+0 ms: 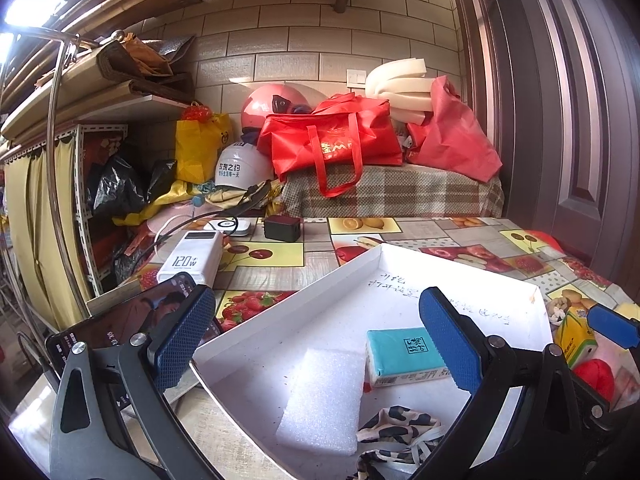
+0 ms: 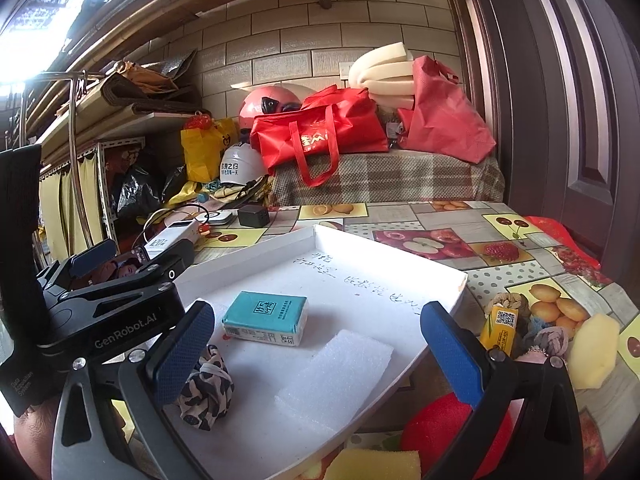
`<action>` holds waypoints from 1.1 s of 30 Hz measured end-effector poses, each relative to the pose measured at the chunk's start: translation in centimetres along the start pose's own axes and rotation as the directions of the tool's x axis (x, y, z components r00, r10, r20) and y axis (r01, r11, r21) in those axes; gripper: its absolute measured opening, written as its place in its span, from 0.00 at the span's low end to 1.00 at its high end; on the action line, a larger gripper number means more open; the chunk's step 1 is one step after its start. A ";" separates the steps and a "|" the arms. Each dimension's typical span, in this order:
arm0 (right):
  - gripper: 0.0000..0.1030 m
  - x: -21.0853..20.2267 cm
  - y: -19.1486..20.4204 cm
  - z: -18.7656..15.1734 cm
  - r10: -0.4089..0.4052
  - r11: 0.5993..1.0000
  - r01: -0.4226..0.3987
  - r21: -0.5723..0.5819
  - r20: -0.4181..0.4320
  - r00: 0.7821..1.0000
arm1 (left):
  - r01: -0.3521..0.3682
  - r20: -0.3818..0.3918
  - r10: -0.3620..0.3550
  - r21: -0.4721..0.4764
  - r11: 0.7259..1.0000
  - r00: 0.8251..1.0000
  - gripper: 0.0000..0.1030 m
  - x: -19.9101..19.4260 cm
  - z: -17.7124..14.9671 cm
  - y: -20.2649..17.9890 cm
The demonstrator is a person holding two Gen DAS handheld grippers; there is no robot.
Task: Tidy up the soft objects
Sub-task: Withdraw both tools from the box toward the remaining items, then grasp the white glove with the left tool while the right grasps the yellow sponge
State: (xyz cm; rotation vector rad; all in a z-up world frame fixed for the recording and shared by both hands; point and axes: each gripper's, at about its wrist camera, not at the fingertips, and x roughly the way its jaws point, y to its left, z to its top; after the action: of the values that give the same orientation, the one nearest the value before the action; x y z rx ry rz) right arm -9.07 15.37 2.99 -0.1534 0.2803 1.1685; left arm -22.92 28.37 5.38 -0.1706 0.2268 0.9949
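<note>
A shallow white tray lies on the fruit-print tablecloth. Inside it are a teal tissue pack, a white foam pad and a leopard-print cloth. My left gripper hovers open over the tray's near left side, holding nothing. My right gripper stands wide open above the tray's near edge, nothing between its pads. A red ball, two yellow sponges and knotted ropes lie outside the tray on the right.
A yellow juice box stands right of the tray. A white power bank, a phone and a black charger sit at the table's left and back. Red bags lie on a plaid-covered bench behind.
</note>
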 end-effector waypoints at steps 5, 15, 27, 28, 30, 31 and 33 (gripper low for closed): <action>1.00 -0.6 -0.5 -0.3 0.007 1.000 -0.007 0.009 0.000 1.000 | -0.012 -0.004 0.012 0.000 1.000 1.000 1.00 -0.6 -0.3 -0.2; 1.00 -2.1 -1.0 -0.8 0.018 1.000 -0.018 0.011 0.005 1.000 | -0.014 -0.009 0.014 0.010 1.000 1.000 1.00 -2.4 -0.9 -1.1; 1.00 -7.7 -9.4 -2.2 -0.054 0.999 0.053 0.010 0.011 0.999 | 0.313 -0.075 -0.304 0.158 0.937 0.950 1.00 -7.1 -2.4 -7.2; 1.00 -7.9 -11.2 -2.2 -0.091 0.995 0.091 0.032 0.004 0.996 | 0.360 -0.094 -0.348 0.177 0.916 0.933 1.00 -7.4 -2.6 -8.1; 1.00 -8.3 -15.0 -2.3 -0.163 0.983 0.164 0.077 -0.024 0.986 | 0.453 -0.143 -0.431 0.210 0.866 0.891 1.00 -8.1 -2.9 -10.1; 1.00 -8.5 -16.8 -2.3 -0.193 0.975 0.195 0.104 -0.037 0.981 | 0.496 -0.168 -0.468 0.229 0.838 0.868 1.00 -8.5 -3.1 -11.1; 1.00 -8.8 -20.2 -2.4 -0.242 0.956 0.249 0.156 -0.061 0.968 | 0.572 -0.226 -0.527 0.282 0.770 0.820 0.99 -9.3 -3.6 -13.4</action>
State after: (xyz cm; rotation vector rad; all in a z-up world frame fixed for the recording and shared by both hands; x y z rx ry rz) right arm 6.01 -0.82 2.73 -0.0669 0.3805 0.8920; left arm -16.83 12.80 4.94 0.0174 0.4404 0.3401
